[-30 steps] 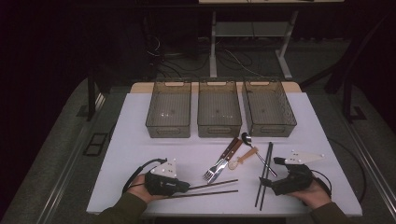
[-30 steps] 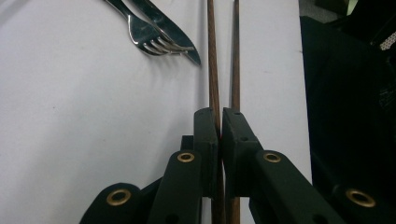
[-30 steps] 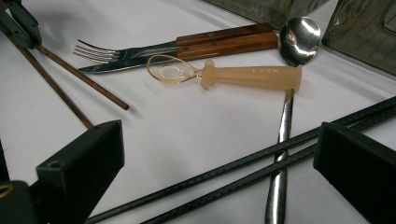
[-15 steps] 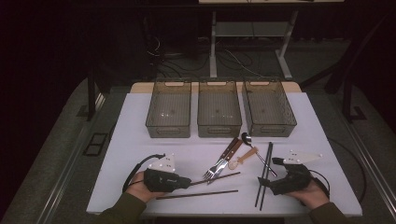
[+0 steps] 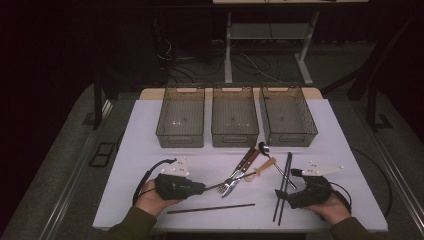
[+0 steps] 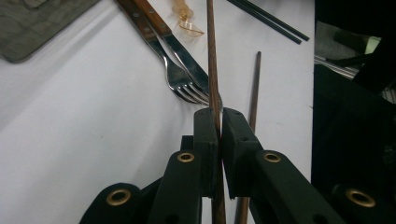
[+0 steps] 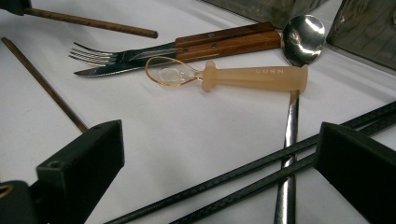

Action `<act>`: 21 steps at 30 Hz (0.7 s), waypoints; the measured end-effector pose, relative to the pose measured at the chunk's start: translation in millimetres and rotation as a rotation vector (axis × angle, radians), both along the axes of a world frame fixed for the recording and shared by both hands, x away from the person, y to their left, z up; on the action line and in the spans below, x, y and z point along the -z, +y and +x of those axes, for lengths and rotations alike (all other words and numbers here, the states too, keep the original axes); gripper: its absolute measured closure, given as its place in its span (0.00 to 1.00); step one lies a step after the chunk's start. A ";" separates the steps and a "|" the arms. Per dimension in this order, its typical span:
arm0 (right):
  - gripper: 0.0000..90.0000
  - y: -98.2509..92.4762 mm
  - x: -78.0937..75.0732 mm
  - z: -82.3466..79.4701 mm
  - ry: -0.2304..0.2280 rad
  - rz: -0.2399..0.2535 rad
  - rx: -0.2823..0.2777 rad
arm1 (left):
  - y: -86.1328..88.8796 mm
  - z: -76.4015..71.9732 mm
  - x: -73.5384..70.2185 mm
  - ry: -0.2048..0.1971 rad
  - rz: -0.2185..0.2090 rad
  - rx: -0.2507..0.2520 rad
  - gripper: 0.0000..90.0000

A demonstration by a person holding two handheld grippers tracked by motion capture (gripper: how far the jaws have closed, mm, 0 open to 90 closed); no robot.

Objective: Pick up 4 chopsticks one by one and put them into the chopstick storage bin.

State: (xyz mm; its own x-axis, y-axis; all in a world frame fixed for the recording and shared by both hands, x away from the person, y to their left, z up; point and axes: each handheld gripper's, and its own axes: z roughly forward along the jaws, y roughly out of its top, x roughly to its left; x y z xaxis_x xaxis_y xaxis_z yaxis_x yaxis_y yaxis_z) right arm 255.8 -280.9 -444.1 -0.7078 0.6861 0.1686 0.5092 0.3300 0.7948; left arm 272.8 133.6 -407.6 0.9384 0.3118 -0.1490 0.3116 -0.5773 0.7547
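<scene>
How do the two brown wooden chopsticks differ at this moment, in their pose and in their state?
The held chopstick is clamped between the shut jaws of the left gripper, while the loose chopstick lies free on the white table. The held chopstick points toward the fork and knife; the loose chopstick lies nearer the table's front edge, apart from the cutlery. Both are thin, straight, brown wooden sticks.

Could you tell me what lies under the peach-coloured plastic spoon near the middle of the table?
The plastic spoon lies across the metal spoon's handle, just below its bowl, with its clear end beside the knife and fork. The stretch of metal handle beneath it is covered.
</scene>
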 end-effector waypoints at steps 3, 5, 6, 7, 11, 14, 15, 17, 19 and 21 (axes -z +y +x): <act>0.02 -0.1 0.0 0.0 0.000 -0.001 0.001 | -0.9 1.9 -1.8 0.000 -0.005 -0.008 0.94; 0.02 -0.2 -0.1 0.1 0.000 0.000 0.001 | -1.1 4.0 -3.4 -0.004 -0.004 -0.014 0.94; 0.02 -0.2 -0.2 0.0 0.001 0.001 0.002 | -1.5 4.8 -4.2 -0.010 -0.005 -0.019 0.94; 0.02 -0.3 -0.3 0.0 0.002 0.003 0.003 | -1.9 5.8 -5.6 -0.020 0.007 -0.023 0.94; 0.02 -0.6 0.0 0.7 -0.001 0.001 0.003 | -4.7 9.3 -9.5 -0.034 0.017 -0.043 0.94; 0.02 -0.4 -0.1 0.6 0.001 0.002 0.005 | -5.2 12.4 -10.0 -0.032 0.020 -0.057 0.94; 0.02 -0.5 -0.1 0.6 0.001 0.002 0.006 | -5.2 13.2 -9.9 -0.032 0.023 -0.060 0.94; 0.02 -0.8 -0.2 0.7 0.001 0.002 0.008 | -4.9 15.1 -10.3 -0.029 0.022 -0.065 0.94; 0.02 -0.9 -0.2 0.7 0.002 0.003 0.009 | -4.3 17.4 -12.2 -0.033 0.019 -0.073 0.94; 0.02 -0.9 -0.2 0.7 0.002 0.003 0.009 | -3.8 20.5 -14.4 -0.035 0.017 -0.086 0.94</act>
